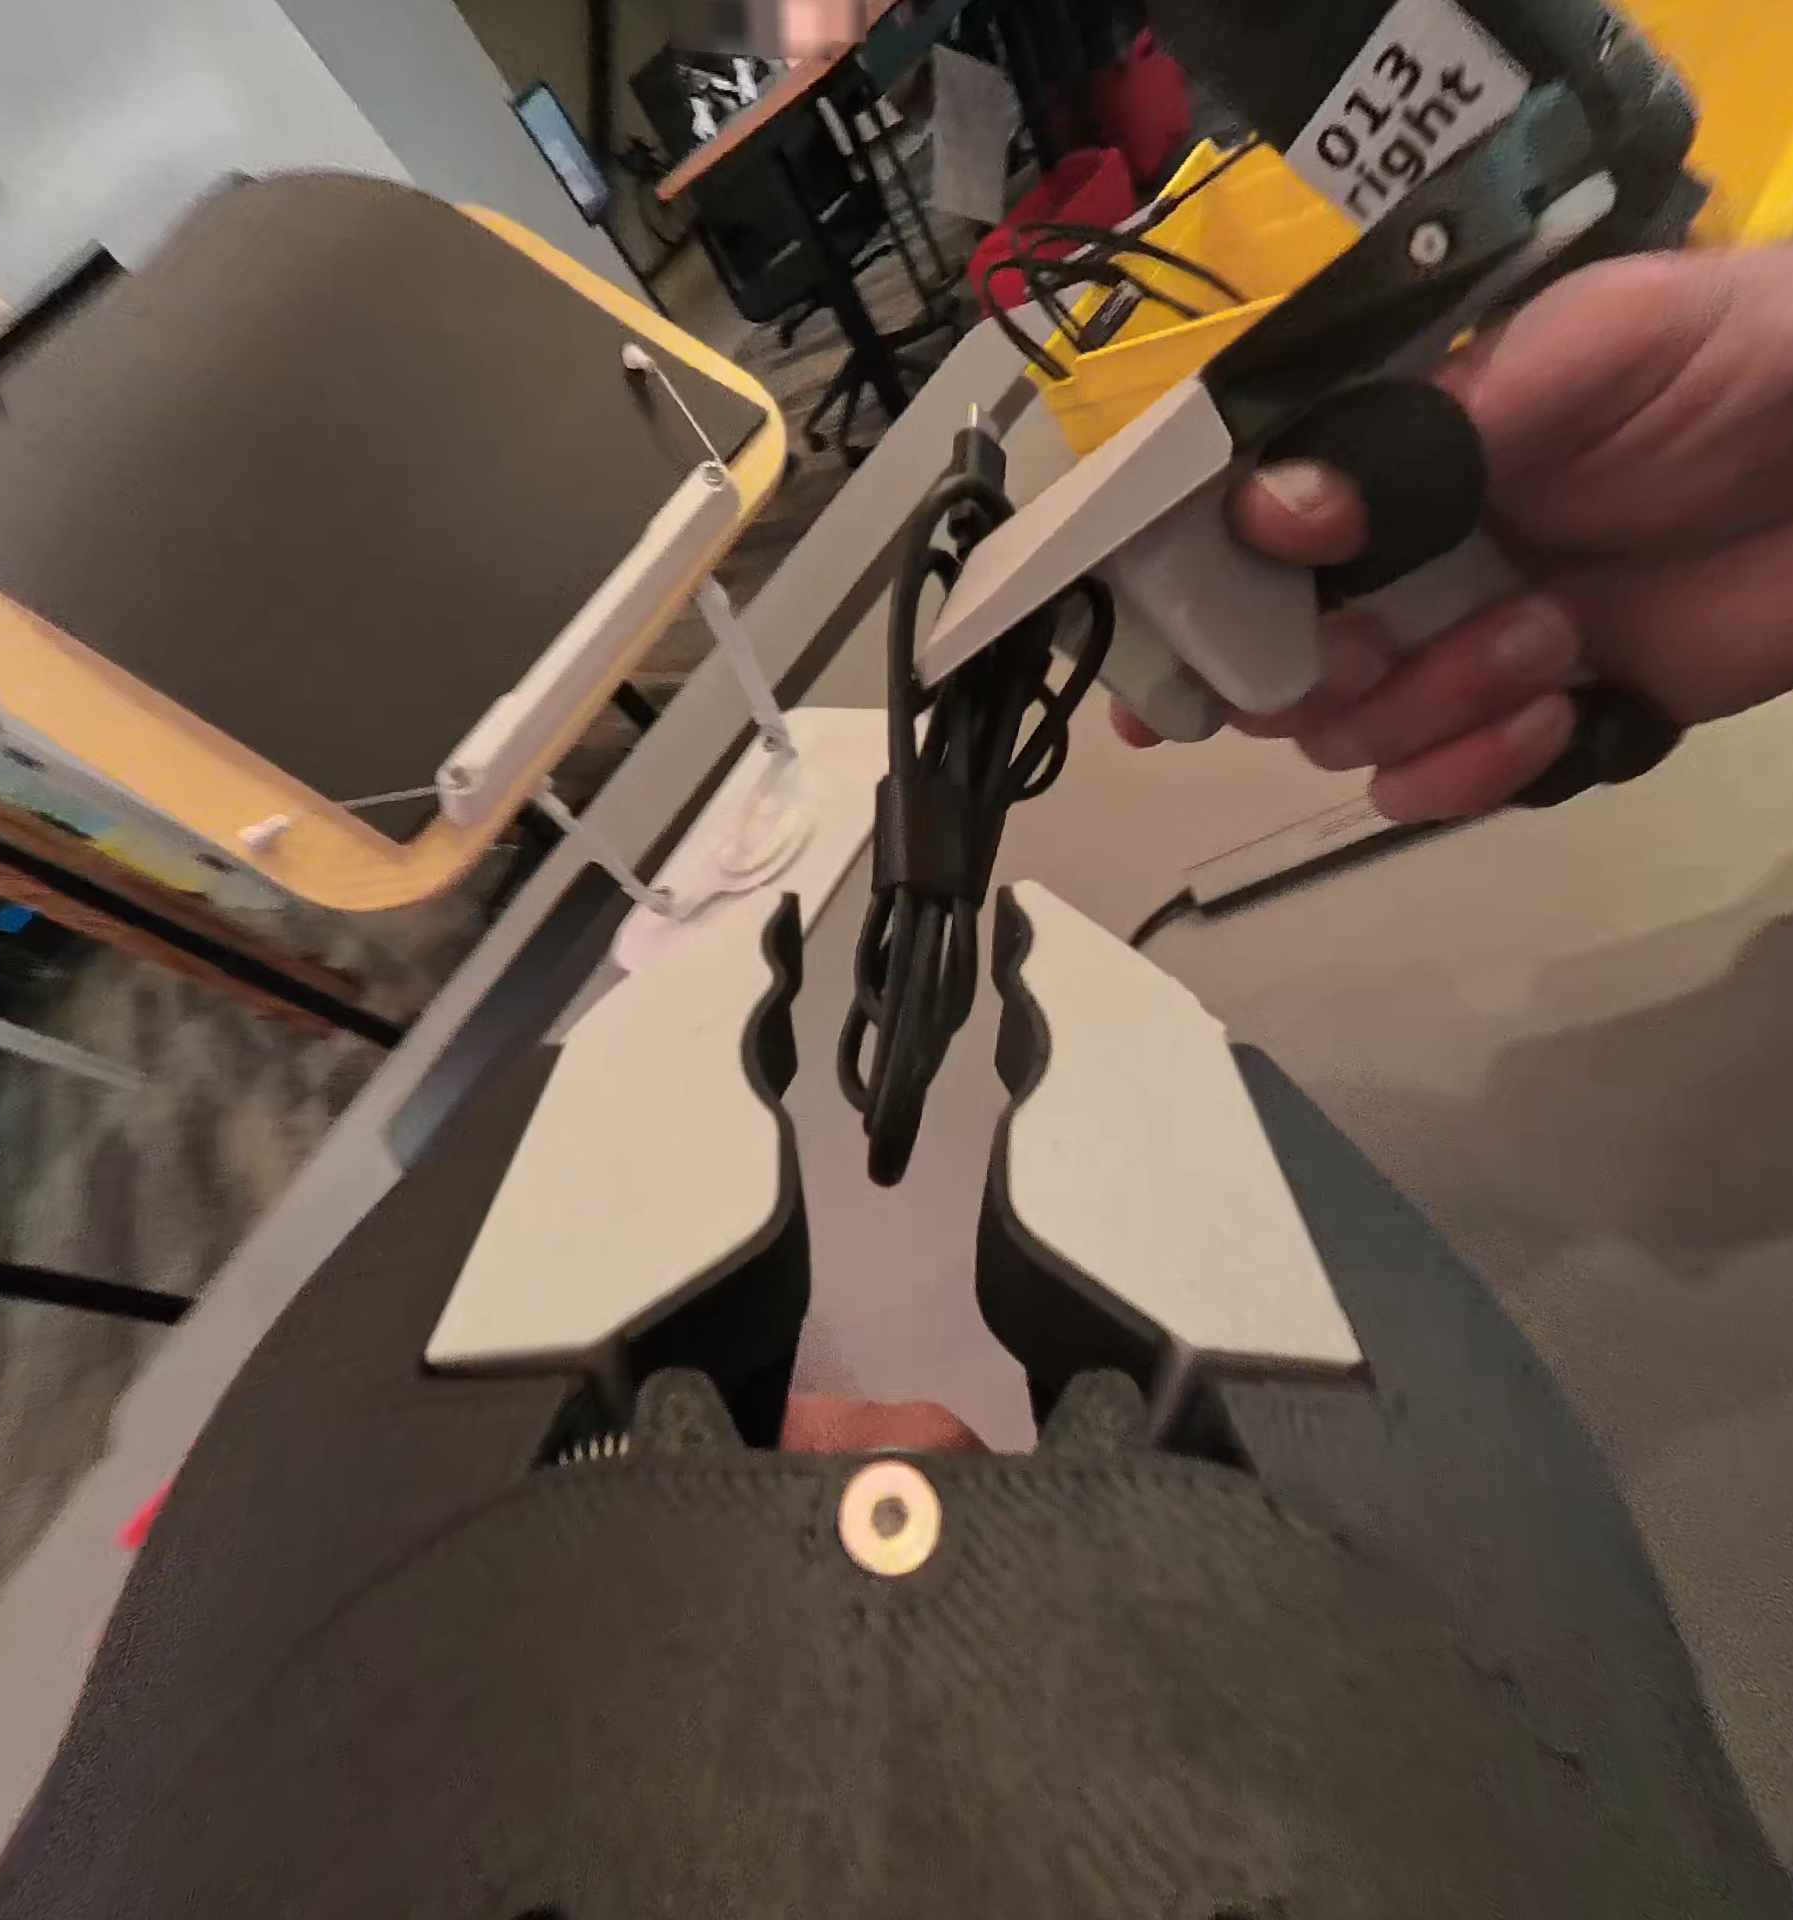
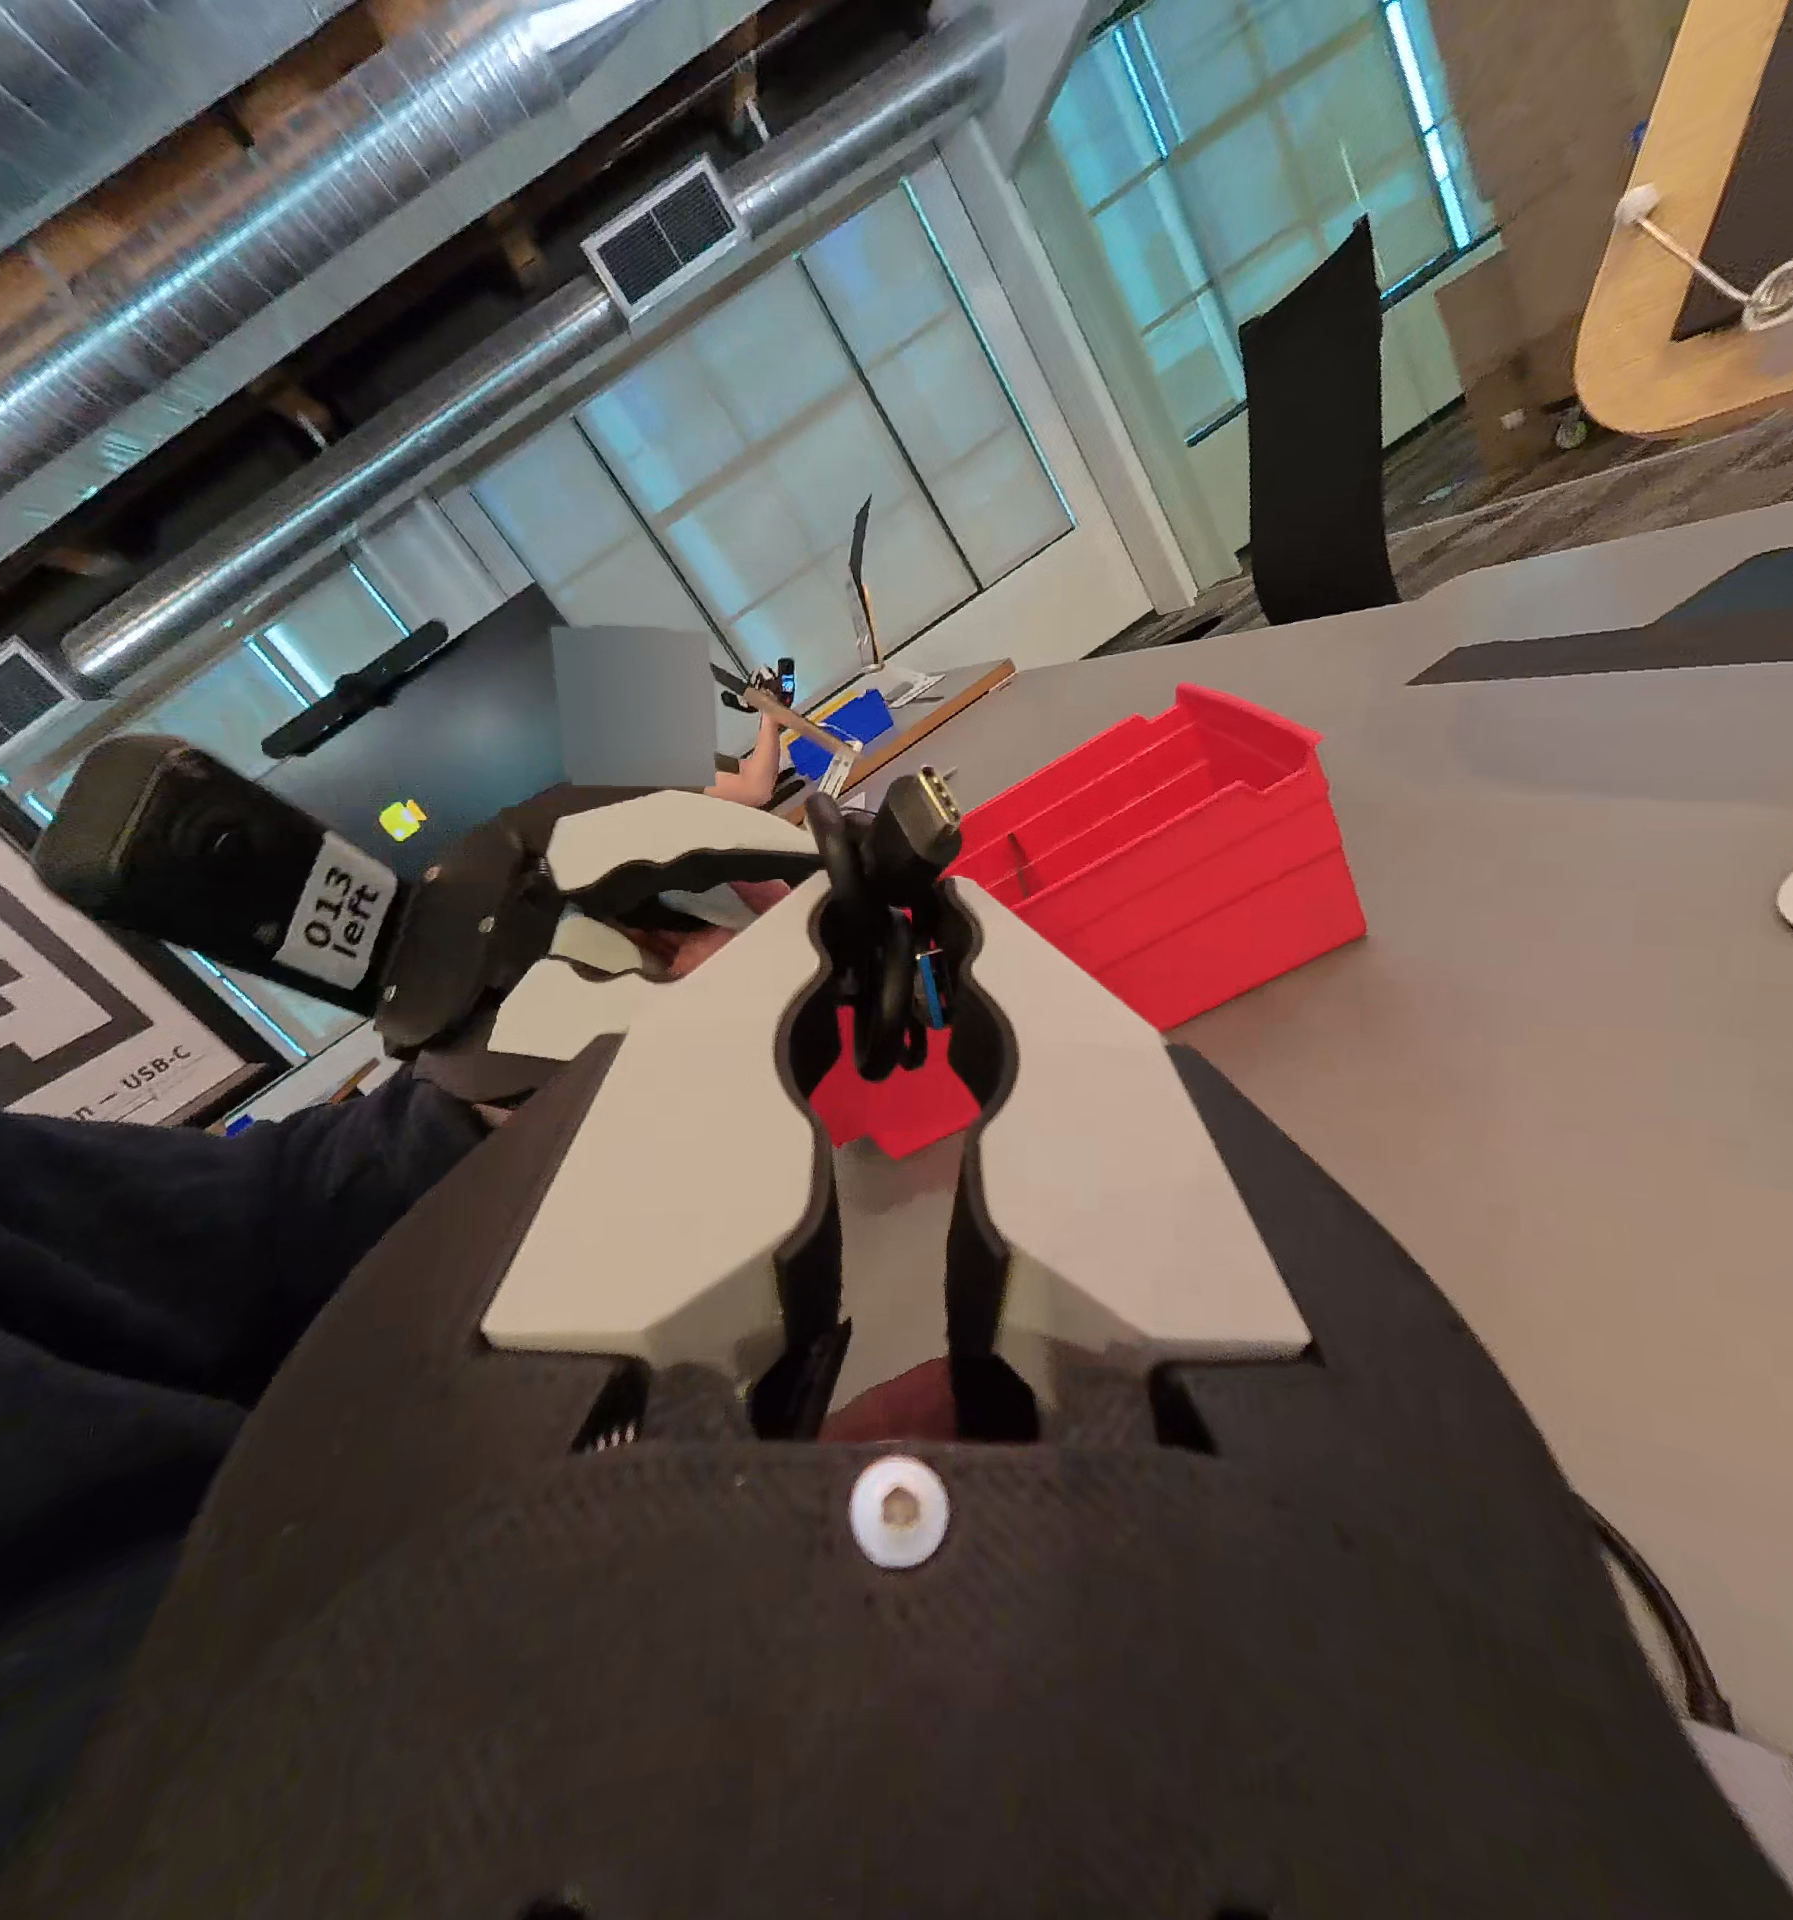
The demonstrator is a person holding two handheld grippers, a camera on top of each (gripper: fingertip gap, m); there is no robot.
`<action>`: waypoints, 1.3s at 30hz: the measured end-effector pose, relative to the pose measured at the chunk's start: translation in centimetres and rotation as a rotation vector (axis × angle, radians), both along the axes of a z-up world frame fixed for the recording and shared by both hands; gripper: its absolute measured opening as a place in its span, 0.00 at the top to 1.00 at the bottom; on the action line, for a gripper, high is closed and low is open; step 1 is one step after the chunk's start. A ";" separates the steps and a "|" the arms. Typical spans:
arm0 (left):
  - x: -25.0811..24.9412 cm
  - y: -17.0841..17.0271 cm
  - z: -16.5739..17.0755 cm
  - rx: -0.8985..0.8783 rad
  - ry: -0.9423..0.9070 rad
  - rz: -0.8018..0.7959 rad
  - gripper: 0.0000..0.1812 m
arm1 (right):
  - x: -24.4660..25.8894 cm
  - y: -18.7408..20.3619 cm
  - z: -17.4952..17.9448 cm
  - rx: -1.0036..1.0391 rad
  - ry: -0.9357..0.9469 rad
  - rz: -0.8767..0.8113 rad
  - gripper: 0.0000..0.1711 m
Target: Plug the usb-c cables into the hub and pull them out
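A black usb-c cable [image 1: 928, 883] is coiled into a strapped bundle. My right gripper [image 1: 975, 613] is shut on its upper part and holds it in the air above the grey table [image 1: 1391, 1039], with one plug [image 1: 975, 442] pointing up. The bundle hangs between the fingers of my left gripper [image 1: 897, 935], which is open and does not touch it. In the right wrist view my right gripper [image 2: 892, 904] is clamped on the cable [image 2: 876, 987], the plug [image 2: 923, 816] sticks out past the tips, and the left gripper [image 2: 705, 904] is just beyond. No hub is in view.
A yellow bin [image 1: 1193, 260] with more black cables stands at the back of the table. A red bin [image 2: 1183, 862] stands right behind my right gripper. A chair [image 1: 352, 499] and a white stand [image 1: 746, 831] are at the table's left edge. A marker sign [image 2: 40, 987] stands left. About 5 cm separates my left fingertips from my right.
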State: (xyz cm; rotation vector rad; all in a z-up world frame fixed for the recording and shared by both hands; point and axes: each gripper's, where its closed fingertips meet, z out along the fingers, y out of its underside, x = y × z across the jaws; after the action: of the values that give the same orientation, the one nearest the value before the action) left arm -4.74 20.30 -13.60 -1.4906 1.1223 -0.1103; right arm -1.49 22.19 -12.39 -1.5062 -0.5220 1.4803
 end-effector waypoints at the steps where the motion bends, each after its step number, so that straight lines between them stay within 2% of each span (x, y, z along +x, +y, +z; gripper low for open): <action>1: 0.1 0.0 0.2 0.053 0.029 0.015 0.82 | 0.0 -0.1 -0.2 -0.005 -0.004 -0.002 0.93; 6: 1.1 0.1 0.1 0.251 0.220 0.067 0.87 | 0.1 -0.1 -0.6 -0.036 -0.013 -0.038 0.93; 10: 1.7 0.1 -0.4 0.262 0.264 0.055 0.93 | 0.2 -0.2 -0.5 -0.033 -0.024 -0.053 0.93; 14: 1.8 0.4 -0.7 0.224 0.271 0.069 0.94 | 0.1 -0.3 -0.4 0.003 -0.068 -0.081 0.93; 19: 1.7 0.5 -0.7 0.185 0.230 0.061 0.96 | 0.1 -0.4 -0.5 0.038 -0.104 -0.086 0.94; 20: 1.7 0.4 -0.6 0.166 0.207 0.048 1.00 | 0.1 -0.4 -0.4 0.047 -0.108 -0.084 0.94; 31: 1.8 -0.3 0.8 0.023 0.035 -0.080 1.00 | 0.2 -1.2 0.6 0.176 -0.180 -0.067 0.93; 39: 1.7 -0.6 1.6 -0.145 -0.180 -0.126 1.00 | 0.3 -1.9 0.6 0.278 -0.252 -0.079 0.94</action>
State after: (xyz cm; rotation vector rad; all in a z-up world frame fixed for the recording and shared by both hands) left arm -3.09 19.71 -12.02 -1.5044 1.0796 -0.4125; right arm -1.16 20.29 -11.74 -1.4790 -0.7756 1.1111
